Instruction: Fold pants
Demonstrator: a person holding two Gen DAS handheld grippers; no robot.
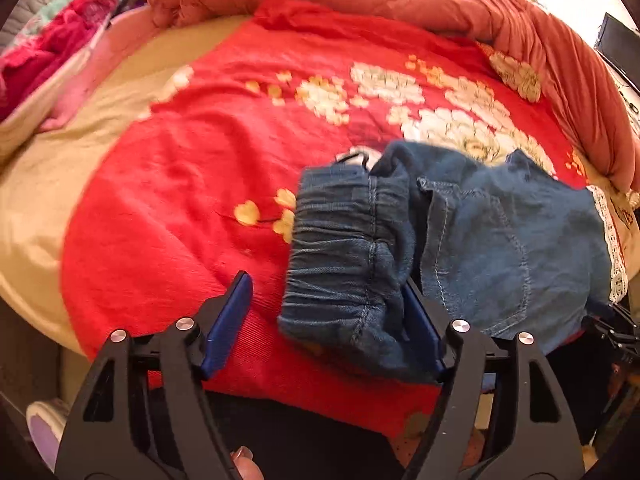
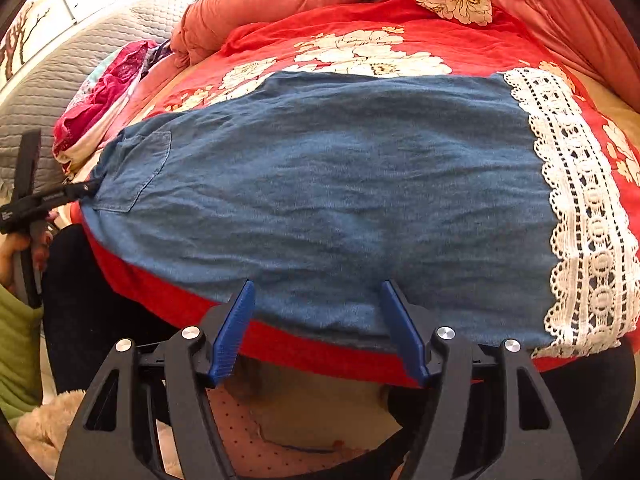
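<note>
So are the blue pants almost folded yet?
Partly. The blue pants lie flat on the red flowered bedspread, seemingly doubled leg on leg, lace hem to one side. The waistband is bunched up by the left gripper, whose fingers stand open. The right gripper is open at the near edge. Folding them shorter looks still to do.

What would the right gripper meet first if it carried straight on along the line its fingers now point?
Most likely the denim pants, near their front edge on the red floral bedspread. The right gripper is open, and its blue fingers frame that cloth, though how close they are is unclear.
</note>
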